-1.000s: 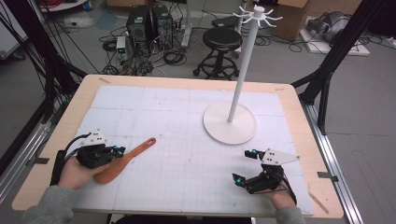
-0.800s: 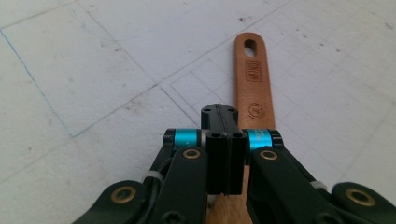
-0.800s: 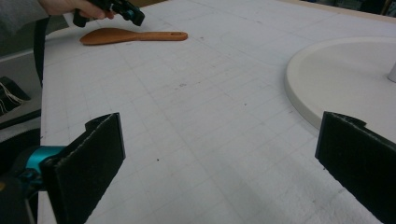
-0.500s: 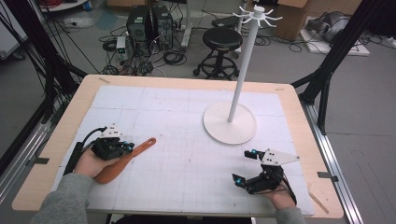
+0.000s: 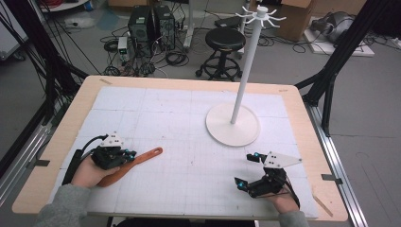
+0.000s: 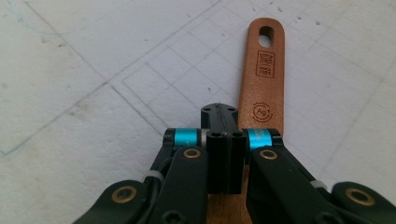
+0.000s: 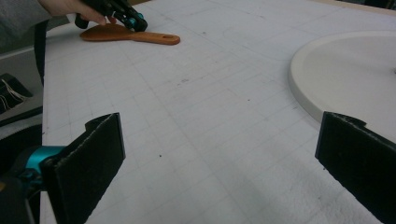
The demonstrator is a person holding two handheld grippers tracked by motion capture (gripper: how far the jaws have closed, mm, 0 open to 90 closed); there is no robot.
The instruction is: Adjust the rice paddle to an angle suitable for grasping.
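A brown wooden spatula [image 5: 142,158] lies flat on the white gridded mat at the front left, its handle with a hanging hole [image 6: 264,79] pointing toward the middle. My left gripper [image 5: 126,154] sits over the spatula's blade end. Its jaws are pressed together [image 6: 219,112] just left of the handle, with nothing between them. My right gripper [image 5: 245,168] rests at the front right, wide open [image 7: 219,140] and empty. It faces across the mat toward the spatula [image 7: 140,36] and the left gripper [image 7: 133,18].
A white rack with a round base [image 5: 232,125] and a tall pole [image 5: 246,66] topped by hooks stands right of centre, close behind the right gripper. The base's rim [image 7: 355,74] shows in the right gripper view. The wooden table edge [image 5: 189,210] runs along the front.
The left hand slid its gripper to the right, over the spatula's blade end. The spatula and the right gripper stayed about where they were.
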